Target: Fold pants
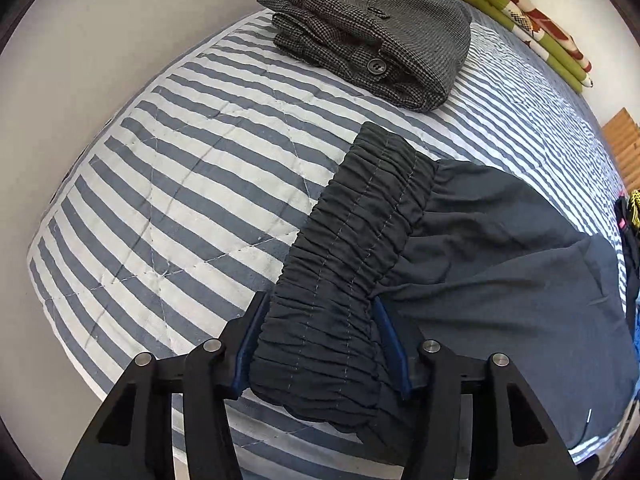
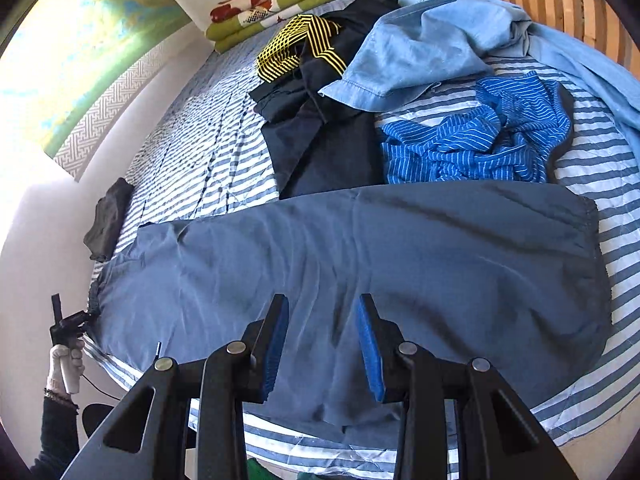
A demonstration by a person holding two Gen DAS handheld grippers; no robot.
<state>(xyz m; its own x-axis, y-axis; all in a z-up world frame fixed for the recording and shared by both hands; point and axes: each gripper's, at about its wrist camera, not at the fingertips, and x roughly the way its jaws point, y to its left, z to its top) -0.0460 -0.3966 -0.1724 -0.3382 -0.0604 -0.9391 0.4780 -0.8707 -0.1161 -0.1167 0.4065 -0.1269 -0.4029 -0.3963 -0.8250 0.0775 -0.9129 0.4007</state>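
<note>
Pants [image 2: 360,264], dark slate and thin, lie spread lengthwise across the striped bedcover [image 1: 168,184], waist toward your left and leg hems toward your right. Your left gripper [image 1: 320,340] has its blue pads [image 1: 390,340] set on either side of the gathered elastic waistband [image 1: 352,248], which fills the gap; whether it is truly pinched cannot be told for certain, though it looks held. Your right gripper [image 2: 323,344] hovers over the mid-leg with its pads spread and nothing between them. Expect the cloth to be light, limp and somewhat slick: it will sag and slide, so take hold at the thick waistband and at the hemmed leg ends, not in the loose middle. Only the left wrist view shows the folded tweed garment [image 1: 372,32] beyond the waistband; only the right wrist view shows the whole leg length, the unfolded clothes pile [image 2: 440,92] behind it, and your left hand [image 2: 66,364].
</note>
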